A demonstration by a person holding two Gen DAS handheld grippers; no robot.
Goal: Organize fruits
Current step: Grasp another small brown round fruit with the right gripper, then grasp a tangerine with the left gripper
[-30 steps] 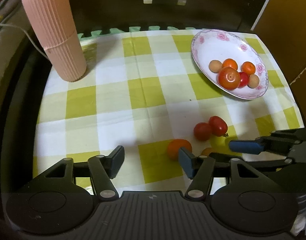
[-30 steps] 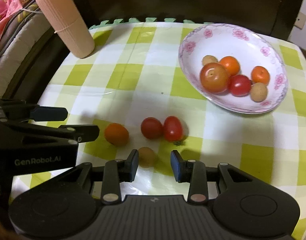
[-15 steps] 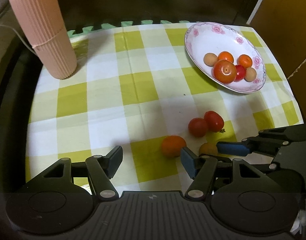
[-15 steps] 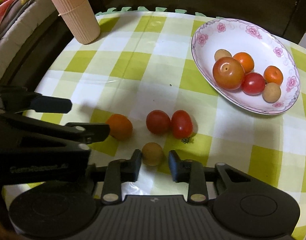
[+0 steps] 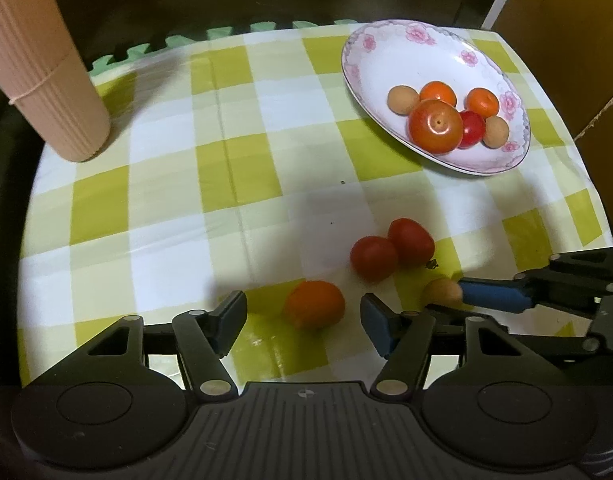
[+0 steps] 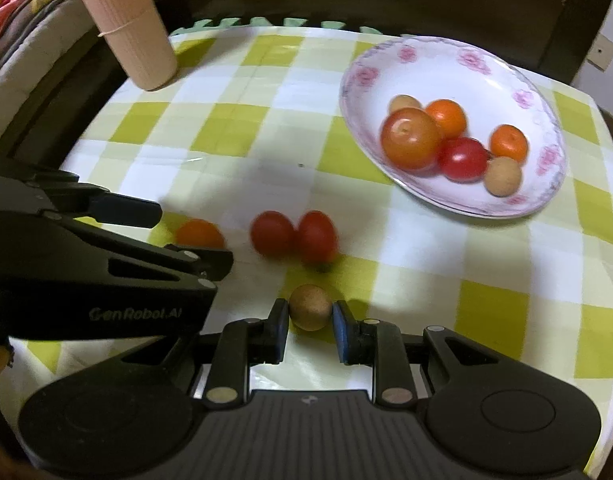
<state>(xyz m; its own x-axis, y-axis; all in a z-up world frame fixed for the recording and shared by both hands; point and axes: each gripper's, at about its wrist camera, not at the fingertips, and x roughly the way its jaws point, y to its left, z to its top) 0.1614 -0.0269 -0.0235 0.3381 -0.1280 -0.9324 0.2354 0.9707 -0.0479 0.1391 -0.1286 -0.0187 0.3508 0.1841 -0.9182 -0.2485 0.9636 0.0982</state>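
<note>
Right now I am bracketing the small brown fruit point(image 6: 310, 307) with my right tongs point(image 6: 308, 330), their narrow jaws sitting just beside its two sides so it cannot roll off the checked cloth point(image 6: 234, 128). Whether the pads are pressing it yet I cannot tell. My left tongs point(image 5: 304, 322) are standing wide around the orange fruit point(image 5: 315, 304), ready to close. Both fruits are lying near the two red tomatoes point(image 5: 390, 250), well apart from the flowered plate point(image 5: 386, 52) where the others are gathered.
</note>
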